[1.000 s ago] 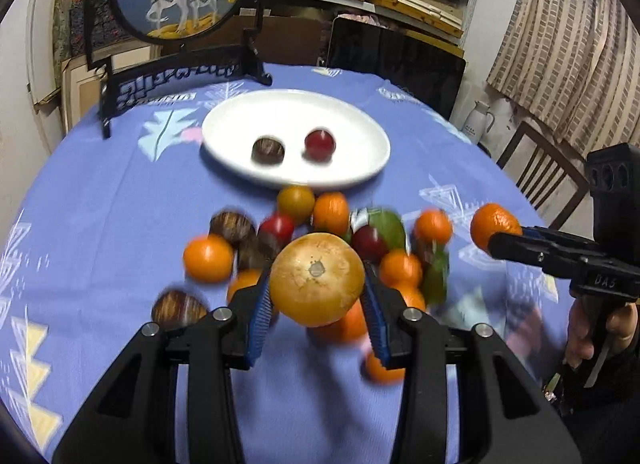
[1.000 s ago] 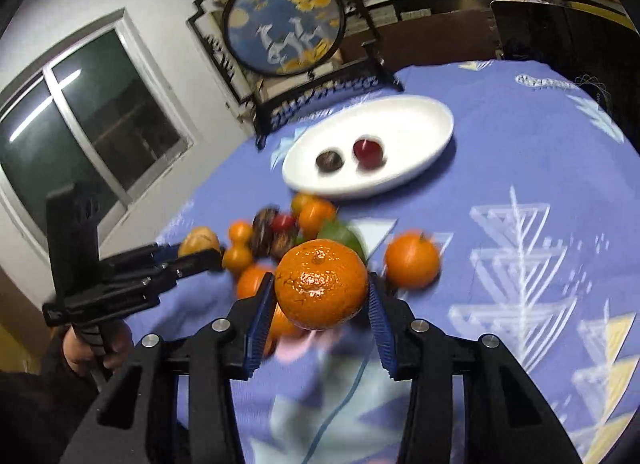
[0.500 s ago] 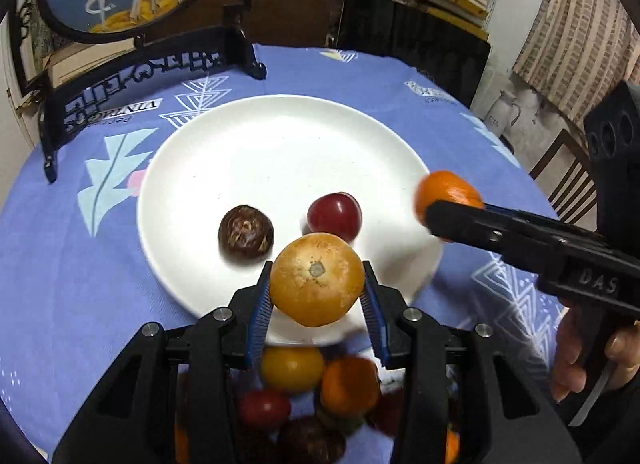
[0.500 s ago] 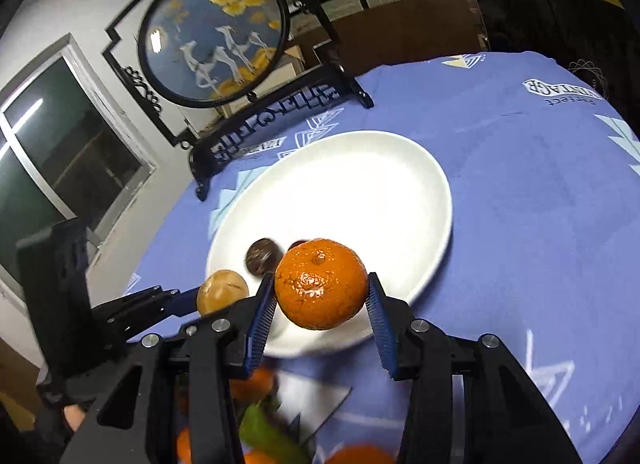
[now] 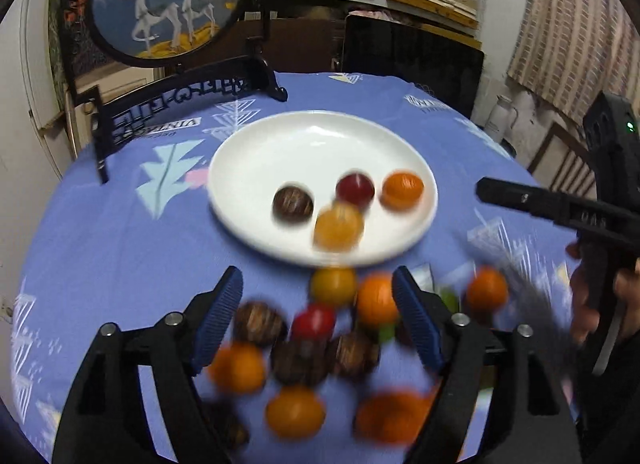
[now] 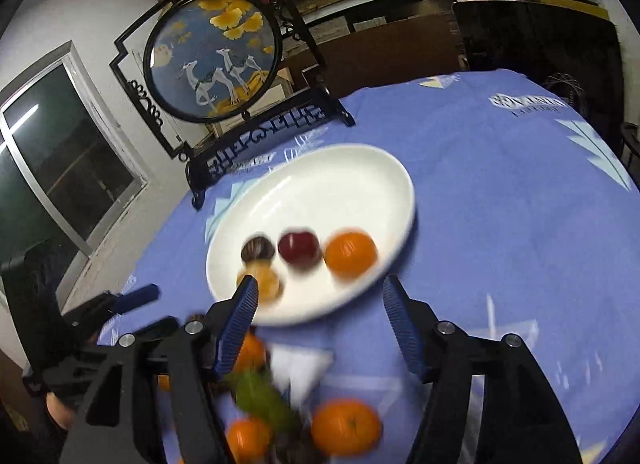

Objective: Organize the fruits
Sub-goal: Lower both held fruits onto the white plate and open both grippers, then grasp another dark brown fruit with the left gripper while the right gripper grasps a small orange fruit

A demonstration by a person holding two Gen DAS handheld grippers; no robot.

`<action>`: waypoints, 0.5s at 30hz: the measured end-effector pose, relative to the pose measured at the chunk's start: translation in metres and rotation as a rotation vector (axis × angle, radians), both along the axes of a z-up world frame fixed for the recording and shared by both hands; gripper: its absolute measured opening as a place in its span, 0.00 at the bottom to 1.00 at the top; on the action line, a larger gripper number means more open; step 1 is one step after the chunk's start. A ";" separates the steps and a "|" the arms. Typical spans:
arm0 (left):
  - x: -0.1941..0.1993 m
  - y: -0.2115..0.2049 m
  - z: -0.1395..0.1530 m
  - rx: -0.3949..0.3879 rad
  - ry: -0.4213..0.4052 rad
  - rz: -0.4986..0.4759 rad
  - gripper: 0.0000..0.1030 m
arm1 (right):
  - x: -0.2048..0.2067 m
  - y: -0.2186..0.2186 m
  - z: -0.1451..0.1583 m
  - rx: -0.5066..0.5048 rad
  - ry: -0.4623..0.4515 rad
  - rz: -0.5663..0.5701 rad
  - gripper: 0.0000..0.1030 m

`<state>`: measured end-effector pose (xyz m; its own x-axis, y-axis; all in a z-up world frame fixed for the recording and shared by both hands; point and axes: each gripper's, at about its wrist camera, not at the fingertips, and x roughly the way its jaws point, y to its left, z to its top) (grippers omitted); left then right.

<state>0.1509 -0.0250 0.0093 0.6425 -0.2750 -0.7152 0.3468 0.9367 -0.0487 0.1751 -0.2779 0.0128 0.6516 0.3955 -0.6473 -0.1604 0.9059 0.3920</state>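
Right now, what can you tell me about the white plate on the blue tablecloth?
The round white plate, glossy like glazed ceramic, lies flat on the blue patterned tablecloth, in front of the black-framed round screen. Four fruits rest on its near half: a dark brown one, a dark red one, an orange mandarin and a yellow-orange one, the last blurred. Neither gripper touches it.

On your tablecloth (image 5: 120, 248) the plate (image 5: 280, 144) sits toward the far edge, in front of the framed screen (image 5: 168, 0). Four fruits (image 5: 338, 224) lie on the plate's near half. The loose fruit pile (image 5: 320, 324) lies just off the plate's near rim, toward your edge.
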 end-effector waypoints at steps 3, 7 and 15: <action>-0.030 0.019 -0.011 0.014 0.019 0.005 0.74 | -0.031 -0.004 -0.009 -0.044 0.008 -0.019 0.64; -0.055 0.037 -0.032 0.037 0.051 0.027 0.74 | -0.065 -0.006 -0.025 -0.016 0.035 -0.023 0.64; -0.058 0.064 -0.058 0.111 0.098 0.105 0.60 | -0.104 -0.001 -0.051 -0.022 0.100 -0.022 0.64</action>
<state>0.0930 0.0388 -0.0485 0.5893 -0.1262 -0.7980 0.2456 0.9690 0.0281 0.0713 -0.2784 -0.0378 0.5918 0.3670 -0.7177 -0.1021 0.9173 0.3849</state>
